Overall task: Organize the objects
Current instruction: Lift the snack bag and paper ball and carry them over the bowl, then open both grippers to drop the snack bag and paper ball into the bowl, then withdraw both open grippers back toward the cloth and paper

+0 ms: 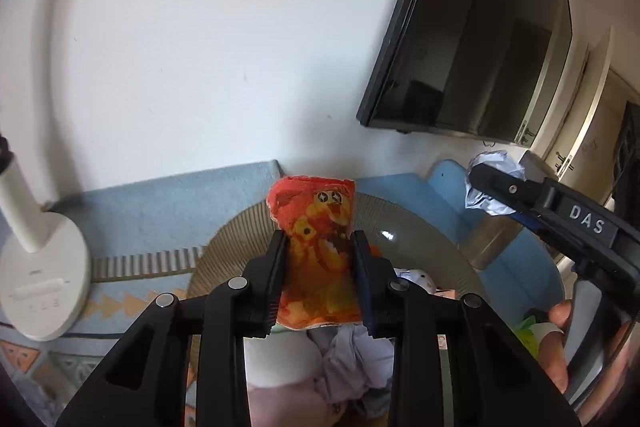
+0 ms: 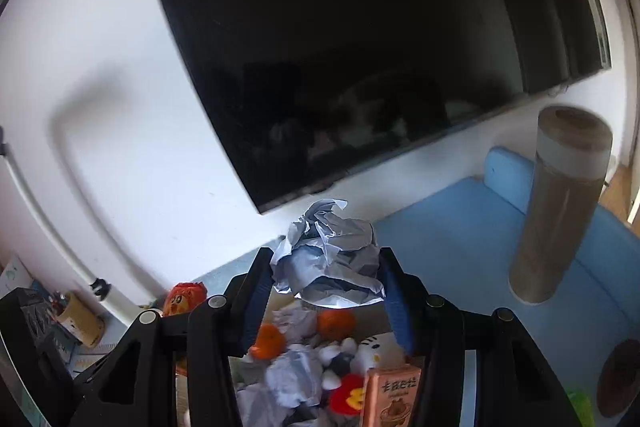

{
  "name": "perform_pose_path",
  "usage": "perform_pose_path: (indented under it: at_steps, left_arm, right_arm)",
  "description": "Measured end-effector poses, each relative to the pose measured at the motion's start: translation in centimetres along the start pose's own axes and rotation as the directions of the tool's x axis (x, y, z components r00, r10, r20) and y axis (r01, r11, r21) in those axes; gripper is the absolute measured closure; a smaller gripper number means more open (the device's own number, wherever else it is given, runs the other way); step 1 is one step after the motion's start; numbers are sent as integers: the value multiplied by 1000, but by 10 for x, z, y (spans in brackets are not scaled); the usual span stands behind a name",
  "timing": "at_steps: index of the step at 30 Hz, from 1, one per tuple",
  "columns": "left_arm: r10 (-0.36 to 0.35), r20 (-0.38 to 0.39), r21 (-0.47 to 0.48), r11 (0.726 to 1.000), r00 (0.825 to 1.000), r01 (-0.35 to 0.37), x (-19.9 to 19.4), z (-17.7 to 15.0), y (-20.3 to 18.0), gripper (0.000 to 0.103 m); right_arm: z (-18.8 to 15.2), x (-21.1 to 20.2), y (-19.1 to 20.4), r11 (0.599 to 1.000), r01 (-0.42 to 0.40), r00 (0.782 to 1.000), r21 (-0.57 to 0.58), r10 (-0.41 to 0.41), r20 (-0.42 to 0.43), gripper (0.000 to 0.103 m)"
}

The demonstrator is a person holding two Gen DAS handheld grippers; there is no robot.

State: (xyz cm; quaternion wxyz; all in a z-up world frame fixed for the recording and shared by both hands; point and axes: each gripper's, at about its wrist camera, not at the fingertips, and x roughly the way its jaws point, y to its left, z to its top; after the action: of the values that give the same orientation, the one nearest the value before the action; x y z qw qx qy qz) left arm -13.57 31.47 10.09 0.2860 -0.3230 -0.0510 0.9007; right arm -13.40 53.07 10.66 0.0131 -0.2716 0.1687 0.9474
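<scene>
— What is around your jaws now?

— Beyond my jaws there is a plain white wall (image 1: 180, 47). A dark television (image 1: 472, 39) hangs on it, glossy and flat, above and to the right of my left gripper (image 1: 319, 281). Below my jaws lies a light blue rug (image 1: 152, 203) with a fuzzy texture and orange triangles. A round ribbed glass tabletop (image 1: 420, 227), grey and see-through, is just behind the left jaws. To their left stands a cream lamp base (image 1: 40, 279), smooth and oval.

— And what do you hold?

— My left gripper is closed tight on an orange snack packet (image 1: 316, 251). It is thin, crinkled and printed with yellow figures, and it stands upright between the two pads. My right gripper (image 2: 326, 281) is partly open, pressed on a crumpled paper ball (image 2: 332, 259), white-grey with sharp folds.

— What is under the right jaws?

— A pile of things: more crumpled paper (image 2: 292, 375), two oranges (image 2: 336, 321), a white plush toy (image 2: 368, 351) and a pink carton (image 2: 394, 395). To the right of these jaws stands a tall brown cylinder (image 2: 560, 207) on blue padding (image 2: 460, 227), smooth and soft.
</scene>
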Motion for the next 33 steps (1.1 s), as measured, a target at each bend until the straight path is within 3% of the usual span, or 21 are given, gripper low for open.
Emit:
perform_pose_path:
  at_steps: [2, 3, 4, 6, 12, 14, 17, 18, 19, 20, 21, 23, 27, 33]
  left_arm:
    - [4, -14, 13, 1000, 1000, -4, 13, -1, -1, 74]
    - [3, -22, 16, 1000, 1000, -3, 16, -3, -1, 68]
    - [-11, -35, 11, 1000, 999, 12, 19, -4, 1, 61]
    - [-23, -38, -22, 1000, 999, 22, 19, -5, 8, 47]
    - [-18, -12, -72, 997, 1000, 17, -11, -4, 23, 47]
    - [19, 0, -41, 999, 1000, -19, -33, -5, 25, 47]
    - [129, 40, 15, 991, 991, -130, -78, -6, 37, 46]
    - [152, 60, 13, 988, 987, -153, -96, -8, 43, 37]
    - [174, 83, -1, 985, 981, -175, -117, -11, 52, 26]
    - [201, 117, -25, 980, 973, -200, -139, -15, 61, 6]
    - [229, 159, -53, 973, 960, -223, -161, -20, 69, 1]
    - [282, 211, -95, 959, 936, -267, -199, -29, 84, 1]
    - [365, 205, -171, 927, 908, -334, -248, -45, 114, 1]
    - [506, 101, -274, 842, 857, -465, -272, -90, 171, 1]
  right_arm:
    - [-2, 11, -3, 1000, -17, 999, 0, 17, -30, 50]
    - [-3, 16, -4, 1000, -25, 999, 1, 25, -42, 46]
    - [-5, 18, -5, 1000, -20, 999, 1, 20, -46, 34]
    - [-7, 22, -8, 1000, -8, 999, -8, 7, -34, 31]
    - [-16, 19, -17, 1000, 7, 1000, -16, -7, 14, 31]
    - [-17, 13, -10, 999, 13, 1000, -31, -12, 25, 31]
    - [-17, -10, 5, 999, -5, 999, -48, 7, 47, 31]
    - [-17, -25, 13, 998, -29, 998, -53, 33, 58, 31]
    - [-16, -34, 19, 997, -54, 997, -62, 57, 60, 30]
    - [-17, -43, 26, 994, -76, 995, -73, 81, 58, 30]
    - [-19, -56, 37, 991, -100, 993, -92, 105, 53, 29]
    - [-23, -70, 53, 985, -127, 990, -119, 132, 39, 25]
    - [-48, -92, 90, 963, -212, 977, -166, 212, -18, 25]
    - [-110, -84, 140, 928, -305, 948, -214, 273, -166, 23]
